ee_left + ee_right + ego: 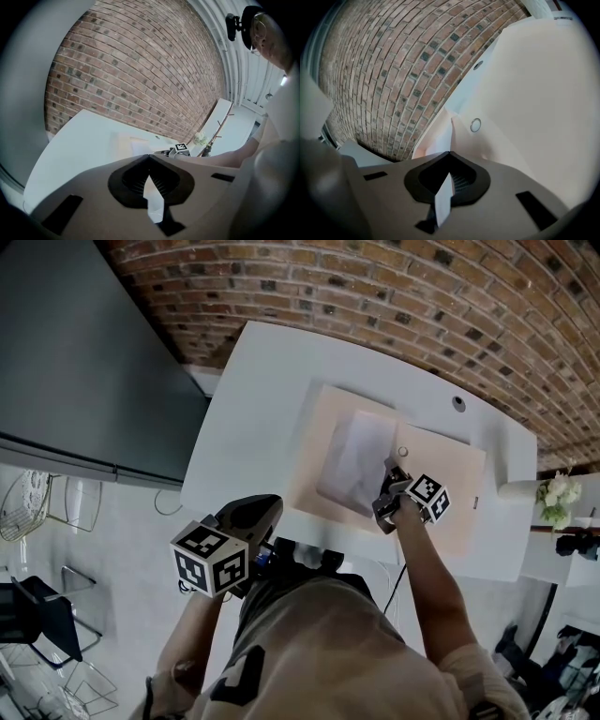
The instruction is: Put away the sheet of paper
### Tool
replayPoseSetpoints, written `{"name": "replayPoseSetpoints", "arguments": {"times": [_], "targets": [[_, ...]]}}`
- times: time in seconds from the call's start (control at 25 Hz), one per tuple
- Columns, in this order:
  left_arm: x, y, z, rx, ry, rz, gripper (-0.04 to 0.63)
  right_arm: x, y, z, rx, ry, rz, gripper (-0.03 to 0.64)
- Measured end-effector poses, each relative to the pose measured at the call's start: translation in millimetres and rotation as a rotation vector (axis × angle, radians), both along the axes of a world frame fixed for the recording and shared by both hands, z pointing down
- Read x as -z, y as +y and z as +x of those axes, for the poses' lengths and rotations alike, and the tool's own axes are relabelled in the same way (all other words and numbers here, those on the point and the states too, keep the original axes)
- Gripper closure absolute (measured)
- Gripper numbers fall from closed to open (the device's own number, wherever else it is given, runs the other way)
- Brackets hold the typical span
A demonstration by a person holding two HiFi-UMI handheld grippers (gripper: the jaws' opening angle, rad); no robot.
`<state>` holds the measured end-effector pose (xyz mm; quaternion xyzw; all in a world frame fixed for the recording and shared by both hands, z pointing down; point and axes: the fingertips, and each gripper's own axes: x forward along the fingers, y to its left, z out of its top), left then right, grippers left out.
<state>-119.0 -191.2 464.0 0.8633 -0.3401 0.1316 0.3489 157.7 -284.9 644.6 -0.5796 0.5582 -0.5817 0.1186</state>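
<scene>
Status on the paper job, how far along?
Done: the beige folder lies open on the white table. In hand: the right gripper is shut on a corner of the sheet of paper, which lies on the folder. The left gripper hangs shut and empty near the body. Left: the sheet is mostly exposed, not tucked away, and the folder is not closed.

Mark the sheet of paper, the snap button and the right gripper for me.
sheet of paper (pixel 354 460): head view, middle of the sheet.
snap button (pixel 475 124): right gripper view, button's centre.
right gripper (pixel 449 155): right gripper view, between its closed fingertips.
</scene>
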Motion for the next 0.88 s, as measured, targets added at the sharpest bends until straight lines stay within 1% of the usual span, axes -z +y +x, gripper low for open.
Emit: {"name": "replayPoseSetpoints", "arguments": {"times": [0.56, 0.88], "targets": [[-2, -1, -10, 0.010, -0.008, -0.006, 0.581, -3, -3, -12, 0.011, -0.007, -0.004, 0.594], [-2, -1, -15, 0.010, -0.008, -0.009, 0.581, -1, -4, -11, 0.010, 0.007, 0.003, 0.594]]}}
